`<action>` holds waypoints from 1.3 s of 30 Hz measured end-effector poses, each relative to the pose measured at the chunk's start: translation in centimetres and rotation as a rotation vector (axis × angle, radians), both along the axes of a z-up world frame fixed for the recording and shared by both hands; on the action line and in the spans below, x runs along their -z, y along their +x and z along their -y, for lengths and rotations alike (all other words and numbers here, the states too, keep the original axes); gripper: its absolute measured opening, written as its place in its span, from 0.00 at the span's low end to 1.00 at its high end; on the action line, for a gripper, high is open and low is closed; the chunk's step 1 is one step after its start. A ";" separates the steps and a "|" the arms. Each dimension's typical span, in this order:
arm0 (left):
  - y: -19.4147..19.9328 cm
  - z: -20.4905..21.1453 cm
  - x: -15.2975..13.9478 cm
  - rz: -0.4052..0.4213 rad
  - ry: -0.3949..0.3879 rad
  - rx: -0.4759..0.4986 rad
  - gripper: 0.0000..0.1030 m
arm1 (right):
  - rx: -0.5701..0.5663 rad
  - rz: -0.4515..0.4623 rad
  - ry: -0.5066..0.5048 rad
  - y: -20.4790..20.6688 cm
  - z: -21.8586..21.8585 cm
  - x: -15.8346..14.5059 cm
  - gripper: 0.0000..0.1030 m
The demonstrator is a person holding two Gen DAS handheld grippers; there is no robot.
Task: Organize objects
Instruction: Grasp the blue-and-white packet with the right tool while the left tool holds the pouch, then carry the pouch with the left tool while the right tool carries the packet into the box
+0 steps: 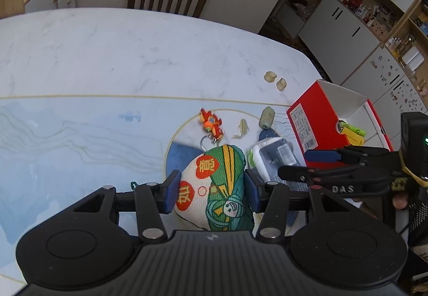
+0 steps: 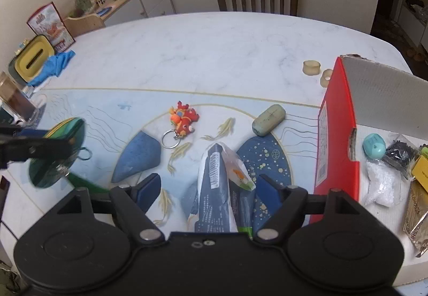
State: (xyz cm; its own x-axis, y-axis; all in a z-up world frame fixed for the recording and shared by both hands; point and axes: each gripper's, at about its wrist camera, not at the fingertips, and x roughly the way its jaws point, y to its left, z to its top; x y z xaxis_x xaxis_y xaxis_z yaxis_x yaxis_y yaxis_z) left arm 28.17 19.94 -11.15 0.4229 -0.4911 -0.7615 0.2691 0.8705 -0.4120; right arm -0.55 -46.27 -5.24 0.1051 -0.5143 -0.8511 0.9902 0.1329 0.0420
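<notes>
Pouch (image 1: 214,186), embroidered green and white, pinched between blue pads of left claw (image 1: 211,189), lifted above surface (image 1: 107,55). Right claw (image 2: 208,189) spread wide, straddling blue snack packet (image 2: 216,189) lying on mat; pads clear of it on both sides. Red keychain figure (image 2: 183,119), grey-green case (image 2: 268,120) lie beyond. Red box (image 2: 337,135), open, stands at right, small items inside.

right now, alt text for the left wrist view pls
The left gripper is shut on a green and white plush charm above a pale blue mat. Past it lie a red keychain and an open red box, with the right gripper beside it.
</notes>
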 end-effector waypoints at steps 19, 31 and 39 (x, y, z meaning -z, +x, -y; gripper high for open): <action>-2.2 1.4 1.8 0.015 0.064 0.078 0.48 | 0.027 -0.117 0.099 0.8 1.2 4.4 0.50; -2.6 2.7 0.5 0.034 0.069 0.104 0.48 | 0.017 -0.100 0.056 1.3 -0.3 1.0 0.31; -2.7 4.4 -2.3 0.084 0.059 0.131 0.48 | -0.016 -0.095 -0.018 0.6 -2.8 -5.1 0.31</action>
State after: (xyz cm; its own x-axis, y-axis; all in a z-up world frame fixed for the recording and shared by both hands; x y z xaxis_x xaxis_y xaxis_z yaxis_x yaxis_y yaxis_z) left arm 25.47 15.51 -8.81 0.4216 -0.5016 -0.7555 0.4136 0.8478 -0.3321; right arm 0.06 -43.44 -0.17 0.0333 -0.5285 -0.8483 0.9874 0.1490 -0.0541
